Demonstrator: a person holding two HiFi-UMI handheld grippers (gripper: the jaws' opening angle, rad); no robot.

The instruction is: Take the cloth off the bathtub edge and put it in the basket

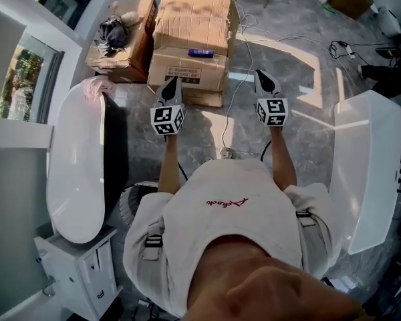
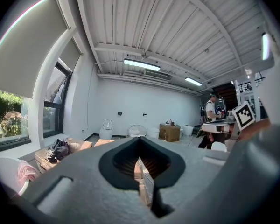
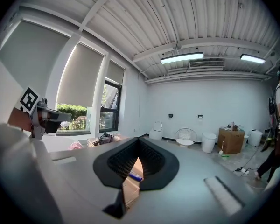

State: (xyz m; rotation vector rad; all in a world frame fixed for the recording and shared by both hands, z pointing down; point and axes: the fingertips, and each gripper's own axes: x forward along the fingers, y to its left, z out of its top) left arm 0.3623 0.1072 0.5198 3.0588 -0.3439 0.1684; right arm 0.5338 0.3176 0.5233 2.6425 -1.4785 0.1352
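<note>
A pink cloth (image 1: 92, 89) lies bunched on the far end of the white bathtub (image 1: 73, 179) at the left. It also shows low on the left in the left gripper view, as the cloth (image 2: 25, 171), and small in the right gripper view, as the cloth (image 3: 76, 145). My left gripper (image 1: 172, 84) is held level, to the right of the cloth and apart from it, jaws shut and empty. My right gripper (image 1: 265, 80) is beside it, also shut and empty. A round basket (image 1: 128, 202) shows by the person's left hip, mostly hidden by the body.
Stacked cardboard boxes (image 1: 194, 39) stand straight ahead, one more with dark clothes (image 1: 113, 35) to their left. A second white tub (image 1: 367, 166) is on the right and a white cabinet (image 1: 80, 266) at the near left. Cables trail over the grey floor. A person (image 2: 210, 111) stands far back.
</note>
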